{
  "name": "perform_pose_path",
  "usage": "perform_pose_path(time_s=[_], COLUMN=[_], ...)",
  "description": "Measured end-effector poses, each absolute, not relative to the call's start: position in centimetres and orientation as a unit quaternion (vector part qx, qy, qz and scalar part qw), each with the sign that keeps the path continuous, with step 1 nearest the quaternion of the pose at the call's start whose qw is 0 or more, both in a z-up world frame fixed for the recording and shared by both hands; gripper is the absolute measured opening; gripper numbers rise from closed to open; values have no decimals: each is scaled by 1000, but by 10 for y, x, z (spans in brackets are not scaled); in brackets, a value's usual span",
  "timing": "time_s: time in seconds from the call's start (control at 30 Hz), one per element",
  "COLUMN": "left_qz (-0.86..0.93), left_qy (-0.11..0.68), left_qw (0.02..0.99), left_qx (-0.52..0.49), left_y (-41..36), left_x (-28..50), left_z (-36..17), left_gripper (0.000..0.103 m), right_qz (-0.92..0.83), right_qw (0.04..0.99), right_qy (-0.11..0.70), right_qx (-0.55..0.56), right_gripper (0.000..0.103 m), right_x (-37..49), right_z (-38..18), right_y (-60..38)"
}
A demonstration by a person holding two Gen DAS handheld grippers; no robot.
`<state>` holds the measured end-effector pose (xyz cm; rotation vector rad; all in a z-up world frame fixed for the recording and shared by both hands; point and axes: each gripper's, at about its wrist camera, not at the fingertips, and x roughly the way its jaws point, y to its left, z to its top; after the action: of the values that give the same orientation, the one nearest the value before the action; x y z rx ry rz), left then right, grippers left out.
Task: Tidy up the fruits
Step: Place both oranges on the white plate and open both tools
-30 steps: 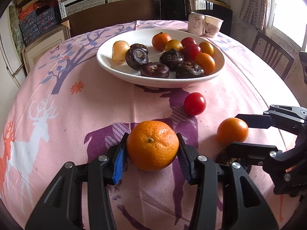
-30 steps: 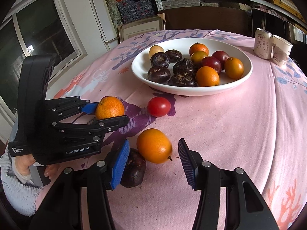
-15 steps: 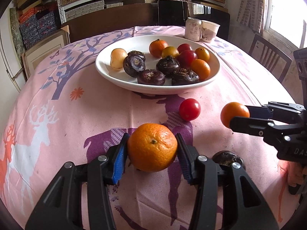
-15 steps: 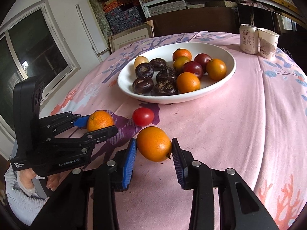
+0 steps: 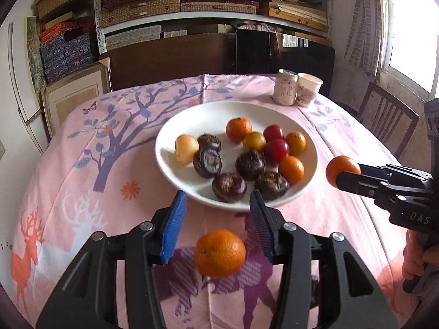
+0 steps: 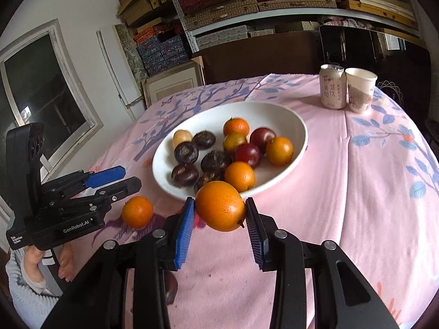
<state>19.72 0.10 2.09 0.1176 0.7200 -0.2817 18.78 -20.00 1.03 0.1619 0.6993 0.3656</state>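
- Pink printed tablecloth (image 5: pixel 82 164) on a round table, shelves of boxes behind; can (image 5: pixel 285 87) and paper cup (image 5: pixel 307 90) at upper right, well apart from the work.
- White bowl (image 5: pixel 203 115) mid-frame, already crowded: oranges and red fruit on its right half, dark ones in the middle, bare patch upper left.
- Right gripper (image 6: pixel 219 213): clamped on a smooth orange (image 6: pixel 219 205), lifted clear of the cloth, just in front of the bowl's near rim. Only the pad tips bite.
- Left gripper (image 5: pixel 217 196): pads apart, nothing between them. Mandarin (image 5: pixel 219 252) sits below and behind the pads at lower centre, untouched; looks to be on the cloth, but it's blurred.
- Risks:
  - tip-only hold on a round, slick fruit, so it may squirt out before it's over the bowl
  - releasing onto the packed right half could bounce fruit over the rim; bare patch is safer
  - the loose mandarin can roll towards the table's near edge
  - both grippers heading for the bowl together could clash.
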Motion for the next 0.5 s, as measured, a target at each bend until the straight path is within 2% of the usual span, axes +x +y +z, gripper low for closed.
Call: perform_pose_path(time_s=[0.13, 0.23, 0.27, 0.33, 0.5], left_qz=[-125, -148, -148, -141, -166], left_qy=[337, 342, 345, 353, 383], left_qw=[931, 927, 926, 924, 908], left_qx=[67, 35, 40, 48, 36], left_y=[-10, 2, 5, 13, 17], left_x=[224, 211, 202, 186, 170], left_z=[31, 25, 20, 7, -18], left_gripper=[48, 48, 49, 60, 60], right_qz=[158, 161, 162, 161, 168], right_qw=[928, 923, 921, 919, 920], right_qy=[325, 329, 334, 340, 335], right_qx=[84, 118, 118, 117, 112], right_gripper=[38, 38, 38, 38, 38], right_x=[219, 224, 224, 224, 219], right_z=[21, 9, 5, 1, 2], right_y=[-197, -207, -208, -210, -205])
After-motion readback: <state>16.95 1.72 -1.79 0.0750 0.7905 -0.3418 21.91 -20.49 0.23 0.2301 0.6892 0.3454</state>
